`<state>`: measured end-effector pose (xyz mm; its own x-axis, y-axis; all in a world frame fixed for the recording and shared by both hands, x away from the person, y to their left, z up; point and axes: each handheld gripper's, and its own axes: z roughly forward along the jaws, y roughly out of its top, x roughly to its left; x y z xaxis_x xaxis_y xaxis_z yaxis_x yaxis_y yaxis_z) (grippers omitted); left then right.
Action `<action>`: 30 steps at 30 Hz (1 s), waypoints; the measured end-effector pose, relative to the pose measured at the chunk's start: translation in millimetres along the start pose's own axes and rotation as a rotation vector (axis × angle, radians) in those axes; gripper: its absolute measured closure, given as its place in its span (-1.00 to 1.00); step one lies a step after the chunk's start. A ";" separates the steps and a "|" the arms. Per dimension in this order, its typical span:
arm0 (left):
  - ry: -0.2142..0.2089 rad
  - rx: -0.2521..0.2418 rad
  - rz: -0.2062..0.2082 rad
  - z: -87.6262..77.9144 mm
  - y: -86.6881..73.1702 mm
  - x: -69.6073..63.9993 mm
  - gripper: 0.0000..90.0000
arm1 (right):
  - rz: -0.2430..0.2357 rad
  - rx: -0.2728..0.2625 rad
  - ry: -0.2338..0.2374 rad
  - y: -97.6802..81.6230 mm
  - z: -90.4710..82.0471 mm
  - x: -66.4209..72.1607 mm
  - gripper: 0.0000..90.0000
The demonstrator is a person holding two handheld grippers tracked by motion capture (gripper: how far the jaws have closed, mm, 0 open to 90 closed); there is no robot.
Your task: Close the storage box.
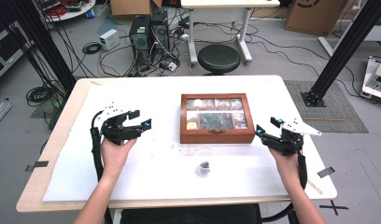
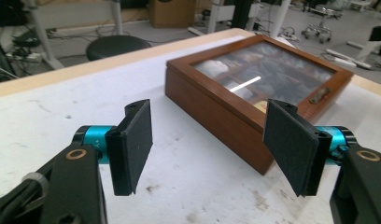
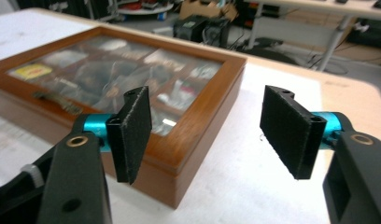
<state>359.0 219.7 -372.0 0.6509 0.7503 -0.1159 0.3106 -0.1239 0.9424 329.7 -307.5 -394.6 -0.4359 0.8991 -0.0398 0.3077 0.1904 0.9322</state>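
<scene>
A shut wooden box with a glass lid and a small metal latch stands at the table's middle; packets fill its compartments. My left gripper hovers open to the box's left, nothing between its pads. In the left gripper view the box lies ahead and to the right of the jaws. My right gripper is open just off the box's right front corner, empty. In the right gripper view the box sits behind the left pad. A small clear bag with something dark inside lies on the table in front of the box.
The white table has wooden edges. Beyond its far edge stand a black round stool, computer towers with tangled cables, and a white desk. Black frame posts rise at both sides.
</scene>
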 end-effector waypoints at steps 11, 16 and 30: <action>0.060 -0.023 0.002 -11.6 -0.5 8.6 -0.36 | 0.056 -0.029 -0.038 -2.2 -1.2 -16.5 -0.31; 0.074 -0.023 0.019 -12.4 -0.6 8.1 -0.37 | 0.056 -0.025 -0.039 -3.0 -1.2 -16.8 -0.31; 0.078 -0.015 0.018 -11.7 -2.3 10.0 -0.38 | 0.043 -0.016 -0.044 -4.2 0.5 -16.4 -0.32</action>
<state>356.7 235.1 -371.6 0.6004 0.7963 -0.0743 0.2883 -0.1289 0.9488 336.0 -322.9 -398.0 -0.3850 0.9228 -0.0155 0.3113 0.1456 0.9391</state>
